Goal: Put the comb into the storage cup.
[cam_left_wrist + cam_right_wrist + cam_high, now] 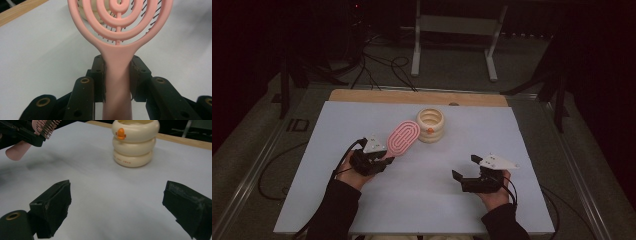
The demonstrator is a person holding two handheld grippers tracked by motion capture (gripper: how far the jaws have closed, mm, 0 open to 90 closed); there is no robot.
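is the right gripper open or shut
Open. The right gripper has its two black fingers spread wide apart with bare white table between them, holding nothing.

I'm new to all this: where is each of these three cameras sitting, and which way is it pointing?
High view: above the person's side, looking forward and down on the white table; both forearms, the left gripper and right gripper show.
Left gripper view: rides the left gripper, looking along its jaws shut on the pink hairbrush.
Right gripper view: rides the right gripper, jaws open, facing the cream ringed holder.
Shared: all three views show the hairbrush and the holder.
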